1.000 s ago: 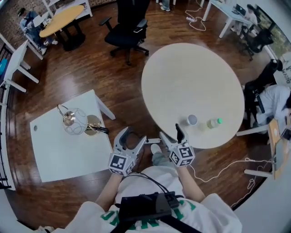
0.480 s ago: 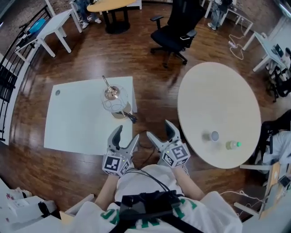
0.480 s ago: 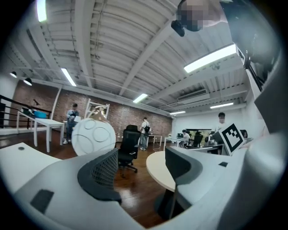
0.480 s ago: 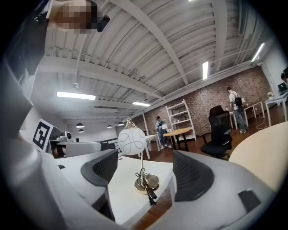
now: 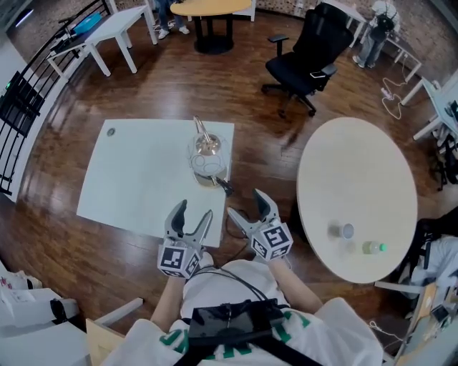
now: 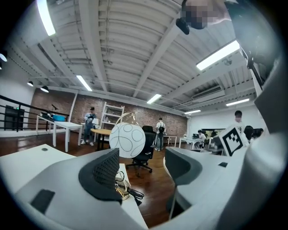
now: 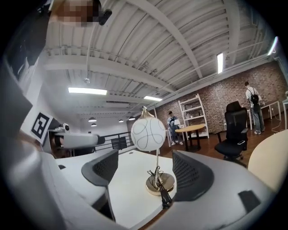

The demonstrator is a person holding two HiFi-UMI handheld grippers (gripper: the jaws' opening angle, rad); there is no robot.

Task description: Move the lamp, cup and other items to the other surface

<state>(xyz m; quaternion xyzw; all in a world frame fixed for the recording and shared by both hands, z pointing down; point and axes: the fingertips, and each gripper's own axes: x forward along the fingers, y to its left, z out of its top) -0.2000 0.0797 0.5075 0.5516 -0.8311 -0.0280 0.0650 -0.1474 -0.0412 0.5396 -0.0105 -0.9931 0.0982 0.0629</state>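
A lamp (image 5: 207, 154) with a white globe, gold stem and gold base stands near the right edge of the white square table (image 5: 129, 179), its black cord trailing off the edge. A small cup (image 5: 346, 231) and a green-capped bottle (image 5: 372, 248) sit on the round beige table (image 5: 358, 171) to the right. My left gripper (image 5: 193, 212) is open and empty, short of the white table's near edge. My right gripper (image 5: 245, 204) is over the floor between the tables, its jaws closing with nothing between them. The lamp (image 7: 148, 134) stands some way beyond the right jaws, and its globe (image 6: 127, 140) shows beyond the left ones.
A black office chair (image 5: 308, 53) stands on the wood floor behind the two tables. More white tables (image 5: 114, 28) and a round wooden table (image 5: 211, 7) stand further back, with people near them. A black railing (image 5: 21, 107) runs along the far left.
The view has swung left from the round table toward the white table. Both grippers now point at the lamp, which lies much nearer. The right jaws have narrowed a little.
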